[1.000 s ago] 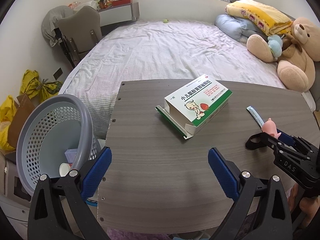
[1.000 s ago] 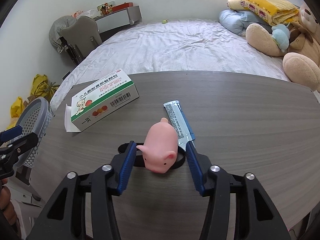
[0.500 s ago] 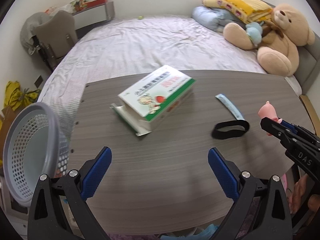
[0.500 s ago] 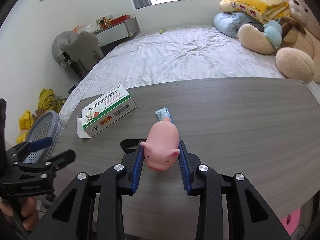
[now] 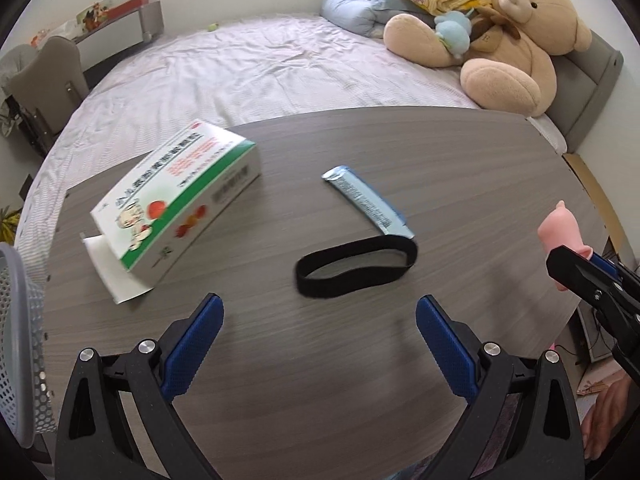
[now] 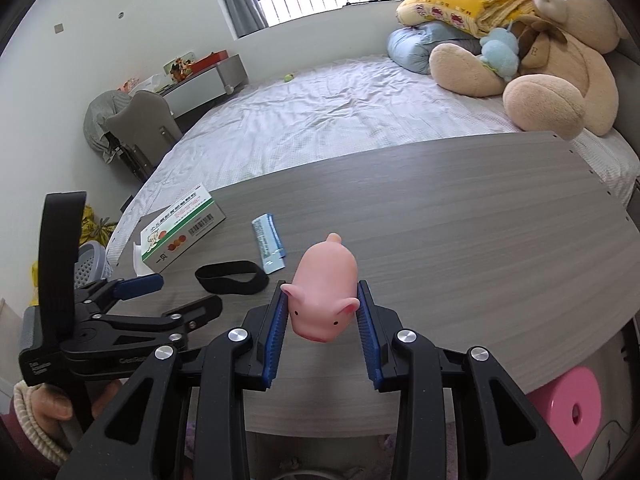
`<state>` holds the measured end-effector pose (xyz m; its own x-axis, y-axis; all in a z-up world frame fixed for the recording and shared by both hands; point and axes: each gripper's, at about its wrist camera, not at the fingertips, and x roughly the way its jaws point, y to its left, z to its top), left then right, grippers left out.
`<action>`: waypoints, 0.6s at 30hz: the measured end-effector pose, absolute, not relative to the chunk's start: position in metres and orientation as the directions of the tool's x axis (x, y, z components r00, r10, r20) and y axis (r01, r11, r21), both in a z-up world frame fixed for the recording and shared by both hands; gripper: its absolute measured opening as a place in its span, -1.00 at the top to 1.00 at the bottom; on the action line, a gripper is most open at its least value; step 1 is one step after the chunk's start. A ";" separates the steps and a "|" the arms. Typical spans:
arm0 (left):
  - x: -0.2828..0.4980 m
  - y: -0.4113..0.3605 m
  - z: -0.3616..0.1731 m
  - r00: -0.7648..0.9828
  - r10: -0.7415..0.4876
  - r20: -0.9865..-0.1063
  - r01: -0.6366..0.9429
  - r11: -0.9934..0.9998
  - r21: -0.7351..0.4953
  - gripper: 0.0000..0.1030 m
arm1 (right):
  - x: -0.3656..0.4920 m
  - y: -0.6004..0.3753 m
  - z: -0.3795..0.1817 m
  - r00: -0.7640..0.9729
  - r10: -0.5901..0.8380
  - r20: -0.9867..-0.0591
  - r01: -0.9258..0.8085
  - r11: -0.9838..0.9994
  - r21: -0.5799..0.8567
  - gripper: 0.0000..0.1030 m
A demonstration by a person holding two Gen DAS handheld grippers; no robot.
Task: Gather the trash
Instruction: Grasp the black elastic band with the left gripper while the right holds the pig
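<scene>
My right gripper (image 6: 323, 316) is shut on a pink toy pig (image 6: 324, 300) and holds it above the grey table (image 6: 480, 248), near the front edge. From the left wrist view the pig (image 5: 558, 228) shows at the far right. My left gripper (image 5: 319, 306) is open and empty, low over the table just in front of a black elastic band (image 5: 344, 291). Beyond the band lies a blue sachet (image 5: 368, 202). A white and green medicine box (image 5: 176, 196) with its flap open lies to the left. A grey perforated basket (image 5: 16, 344) stands off the table's left edge.
A bed with a big teddy bear (image 6: 560, 52), pillows and a folded yellow blanket fills the space behind the table. A pink stool (image 6: 576, 404) stands under the table's right corner. A chair (image 6: 140, 128) and yellow bags sit at the far left.
The right gripper closed on the pig and lifted it off the table, away from the band and sachet. The left gripper swung from beside the basket to the right, up to the black band.
</scene>
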<state>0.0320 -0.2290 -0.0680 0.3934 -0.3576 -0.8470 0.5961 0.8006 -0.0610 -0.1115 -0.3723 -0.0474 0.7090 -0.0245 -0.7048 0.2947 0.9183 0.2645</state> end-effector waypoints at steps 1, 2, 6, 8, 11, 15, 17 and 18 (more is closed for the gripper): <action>0.032 -0.233 -0.070 0.391 -0.364 -0.845 0.601 0.797 -0.065 -0.85 | -0.115 -0.376 -0.047 0.711 -0.031 -0.702 0.304 0.915 0.267 0.37; 0.033 -0.238 -0.072 0.384 -0.367 -0.847 0.606 0.793 -0.069 -0.85 | -0.116 -0.379 -0.047 0.713 -0.036 -0.701 0.310 0.912 0.269 0.37; 0.038 -0.254 -0.081 0.359 -0.365 -0.859 0.604 0.792 -0.084 -0.85 | -0.123 -0.391 -0.048 0.716 -0.046 -0.697 0.330 0.902 0.279 0.37; 0.039 -0.261 -0.083 0.358 -0.363 -0.861 0.603 0.793 -0.084 -0.85 | -0.125 -0.395 -0.049 0.718 -0.047 -0.694 0.336 0.897 0.287 0.37; 0.038 -0.266 -0.086 0.368 -0.359 -0.858 0.597 0.799 -0.078 -0.85 | -0.129 -0.399 -0.051 0.721 -0.044 -0.692 0.342 0.891 0.300 0.37; 0.037 -0.271 -0.089 0.393 -0.344 -0.853 0.584 0.810 -0.057 -0.77 | -0.131 -0.402 -0.054 0.723 -0.036 -0.690 0.341 0.887 0.312 0.37; 0.035 -0.273 -0.088 0.414 -0.331 -0.848 0.580 0.814 -0.034 -0.62 | -0.131 -0.402 -0.055 0.723 -0.033 -0.690 0.341 0.886 0.314 0.37; 0.034 -0.273 -0.087 0.418 -0.330 -0.846 0.581 0.813 -0.030 -0.57 | -0.130 -0.403 -0.055 0.723 -0.031 -0.690 0.340 0.886 0.316 0.37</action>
<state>0.0342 -0.2731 -0.0873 0.4183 -0.3297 -0.8463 0.5808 0.8135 -0.0298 -0.1305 -0.4028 -0.0554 0.7230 -0.0314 -0.6902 0.3403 0.8856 0.3161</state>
